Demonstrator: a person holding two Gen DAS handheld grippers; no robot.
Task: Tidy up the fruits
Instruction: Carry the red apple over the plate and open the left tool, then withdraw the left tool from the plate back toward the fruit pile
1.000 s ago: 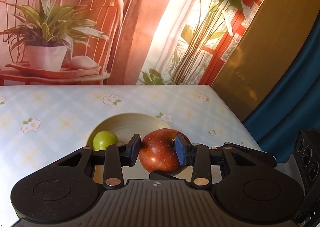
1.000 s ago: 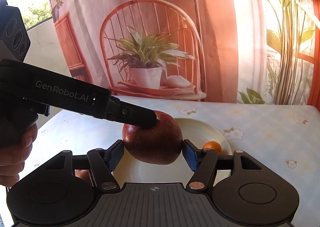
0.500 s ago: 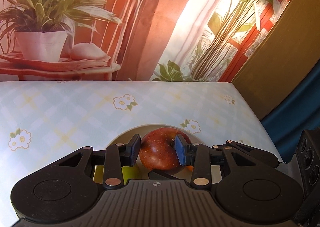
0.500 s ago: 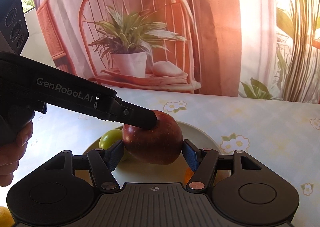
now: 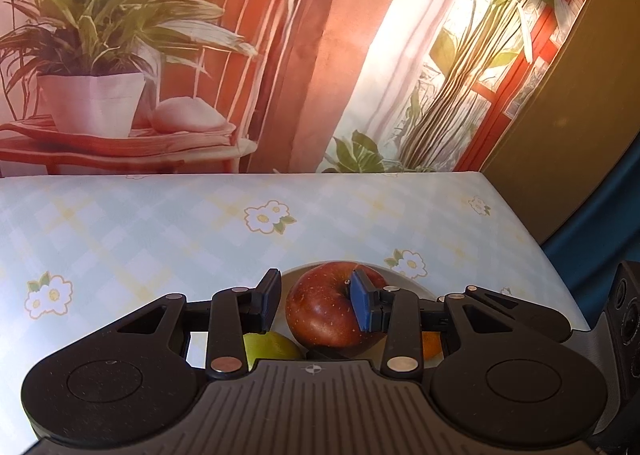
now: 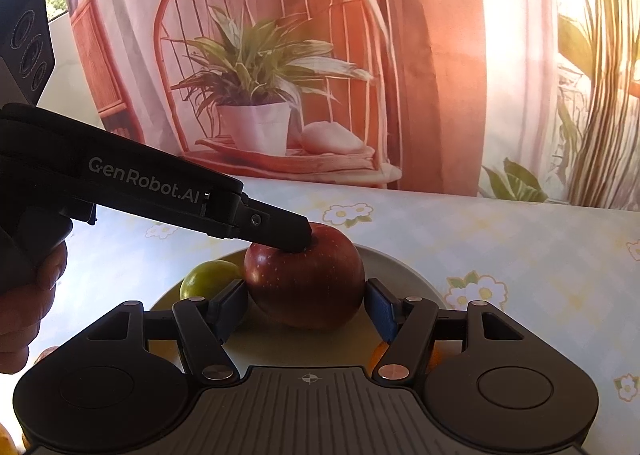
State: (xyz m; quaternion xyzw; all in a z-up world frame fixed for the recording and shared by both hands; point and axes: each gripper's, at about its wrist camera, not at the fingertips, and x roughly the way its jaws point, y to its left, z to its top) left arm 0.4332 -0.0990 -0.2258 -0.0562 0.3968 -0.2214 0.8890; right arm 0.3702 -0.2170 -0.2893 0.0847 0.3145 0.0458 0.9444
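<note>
A big red apple (image 5: 325, 311) (image 6: 306, 281) sits on the cream plate (image 6: 404, 275) (image 5: 408, 287). My left gripper (image 5: 316, 301) has opened: its left pad stands clear of the apple, its right pad (image 5: 362, 305) rests against the apple's top. In the right wrist view its black finger (image 6: 280, 229) lies on the apple's top. My right gripper (image 6: 306, 309) is open around the apple, pads close beside it with small gaps. A green fruit (image 6: 210, 279) (image 5: 270, 347) and an orange (image 5: 431, 345) (image 6: 380, 353) also lie on the plate.
The table (image 5: 160, 231) has a pale checked cloth with flowers; its right edge drops off near a blue curtain (image 5: 592, 239). A printed backdrop stands behind. More orange fruit (image 6: 6, 443) shows at the lower left of the right wrist view.
The apple came down onto the plate. My left gripper's jaws spread apart, letting go of it. Both views moved closer to the plate.
</note>
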